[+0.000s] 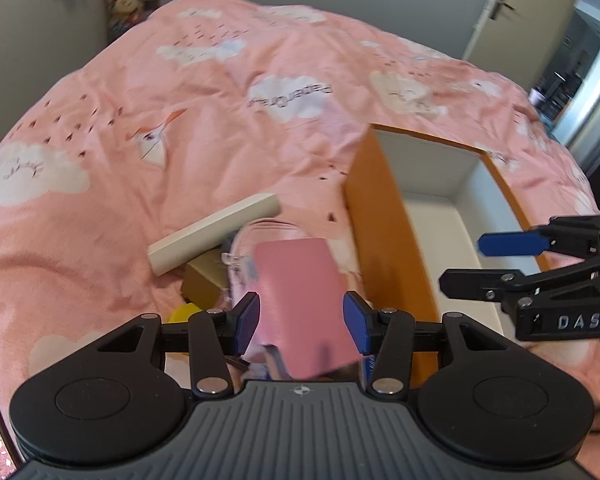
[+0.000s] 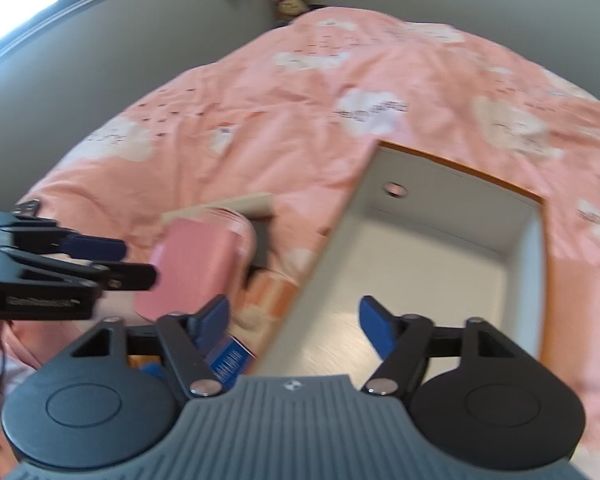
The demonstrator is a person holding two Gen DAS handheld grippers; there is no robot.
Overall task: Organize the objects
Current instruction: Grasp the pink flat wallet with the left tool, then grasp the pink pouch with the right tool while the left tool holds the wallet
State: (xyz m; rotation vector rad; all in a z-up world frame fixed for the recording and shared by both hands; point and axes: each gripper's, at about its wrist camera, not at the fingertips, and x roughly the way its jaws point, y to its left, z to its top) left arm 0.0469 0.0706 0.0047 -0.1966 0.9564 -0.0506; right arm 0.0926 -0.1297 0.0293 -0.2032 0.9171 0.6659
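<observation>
My left gripper (image 1: 302,324) is shut on a flat pink case (image 1: 304,304), its blue pads (image 1: 245,322) pressing both sides, held above a pile of items on the bed. The pink case also shows in the right wrist view (image 2: 191,268), with the left gripper (image 2: 111,260) beside it. An open orange box with a white inside (image 1: 432,216) lies on the bed to the right of the pile. My right gripper (image 2: 293,320) is open and empty, straddling the box's near left wall (image 2: 324,256). It shows from the side in the left wrist view (image 1: 480,264).
A long beige box (image 1: 213,238) lies across the pile, with a brown box (image 1: 203,280) and a yellow object (image 1: 183,314) under it. A blue packet (image 2: 231,360) and an orange-striped item (image 2: 271,292) lie by the orange box. A pink cloud-print duvet (image 1: 219,140) covers the bed. Grey walls stand behind.
</observation>
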